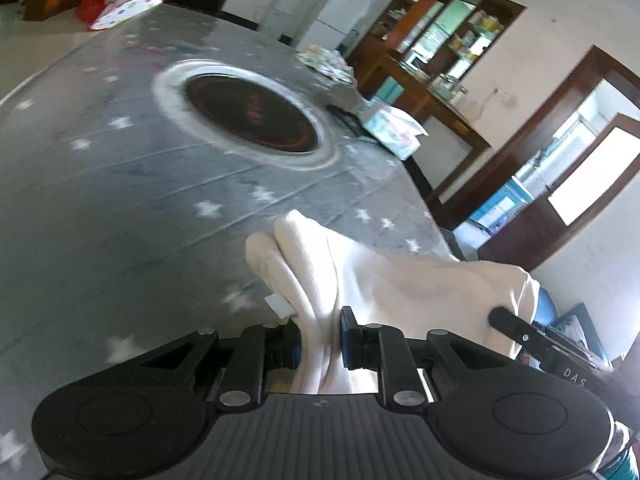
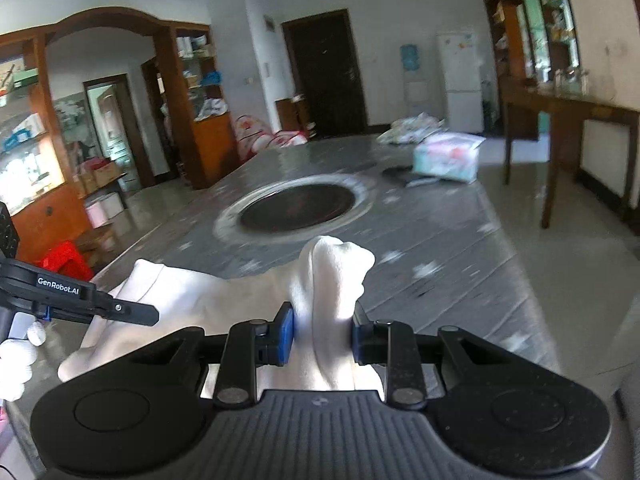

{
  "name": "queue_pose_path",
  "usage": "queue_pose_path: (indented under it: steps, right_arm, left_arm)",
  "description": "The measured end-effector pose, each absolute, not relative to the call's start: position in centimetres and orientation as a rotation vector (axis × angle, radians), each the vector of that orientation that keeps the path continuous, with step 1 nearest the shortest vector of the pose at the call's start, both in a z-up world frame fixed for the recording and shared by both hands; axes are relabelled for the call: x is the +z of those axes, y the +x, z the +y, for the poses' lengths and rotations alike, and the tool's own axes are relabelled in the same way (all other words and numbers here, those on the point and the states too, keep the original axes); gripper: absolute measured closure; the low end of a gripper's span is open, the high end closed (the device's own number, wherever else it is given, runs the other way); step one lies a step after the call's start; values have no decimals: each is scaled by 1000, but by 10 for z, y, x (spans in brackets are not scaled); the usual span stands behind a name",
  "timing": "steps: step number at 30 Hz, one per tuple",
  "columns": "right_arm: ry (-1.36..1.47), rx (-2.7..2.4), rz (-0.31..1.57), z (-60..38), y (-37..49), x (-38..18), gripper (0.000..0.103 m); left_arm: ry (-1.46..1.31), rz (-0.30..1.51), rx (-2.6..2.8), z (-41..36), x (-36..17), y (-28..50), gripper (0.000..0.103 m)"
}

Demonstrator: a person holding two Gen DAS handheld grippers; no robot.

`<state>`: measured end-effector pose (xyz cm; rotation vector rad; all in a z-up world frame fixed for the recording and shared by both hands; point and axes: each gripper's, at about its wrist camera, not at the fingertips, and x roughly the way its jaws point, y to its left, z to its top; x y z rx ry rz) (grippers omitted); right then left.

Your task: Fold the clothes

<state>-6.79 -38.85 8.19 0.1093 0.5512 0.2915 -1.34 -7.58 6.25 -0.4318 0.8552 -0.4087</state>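
Note:
A white garment (image 1: 360, 276) hangs stretched between my two grippers above the near part of the grey star-patterned table (image 1: 120, 184). My left gripper (image 1: 320, 340) is shut on a bunched edge of it. My right gripper (image 2: 322, 338) is shut on the other bunched edge of the garment (image 2: 332, 280). In the left wrist view the right gripper's finger (image 1: 516, 326) shows at the garment's far right end. In the right wrist view the left gripper's finger (image 2: 128, 312) shows at the left, with my white-gloved hand (image 2: 16, 360) below it.
A dark round recess (image 1: 252, 112) with a pale ring sits mid-table. A pastel packet (image 2: 446, 156) and a patterned cloth pile (image 2: 412, 126) lie at the far right of the table (image 2: 460, 272). A wooden side table (image 2: 568, 112), a fridge (image 2: 460, 80) and shelves stand around.

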Motion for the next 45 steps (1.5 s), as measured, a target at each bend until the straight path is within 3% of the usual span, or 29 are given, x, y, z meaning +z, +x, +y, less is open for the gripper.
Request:
queue_pose_path:
  steps: [7, 16, 20, 25, 28, 32, 45]
  right_arm:
    - [84, 194, 520, -430, -44, 92, 77]
    - [112, 92, 579, -470, -13, 62, 76]
    - [112, 64, 630, -476, -3, 41, 71]
    - [108, 26, 646, -483, -6, 29, 68]
    - [88, 15, 612, -483, -15, 32, 67]
    - [89, 58, 598, -477, -25, 33, 57]
    - [-9, 90, 672, -459, -50, 17, 52]
  left_arm:
    - [-400, 858, -468, -127, 68, 26, 84]
    - [-359, 938, -505, -175, 43, 63, 83]
    - [-318, 970, -479, -183, 30, 66, 79]
    - [-287, 967, -444, -179, 26, 64, 66]
    - [-276, 962, -439, -178, 25, 61, 66]
    - [-234, 944, -445, -184, 26, 55, 68]
    - [-113, 901, -468, -189, 27, 32, 68]
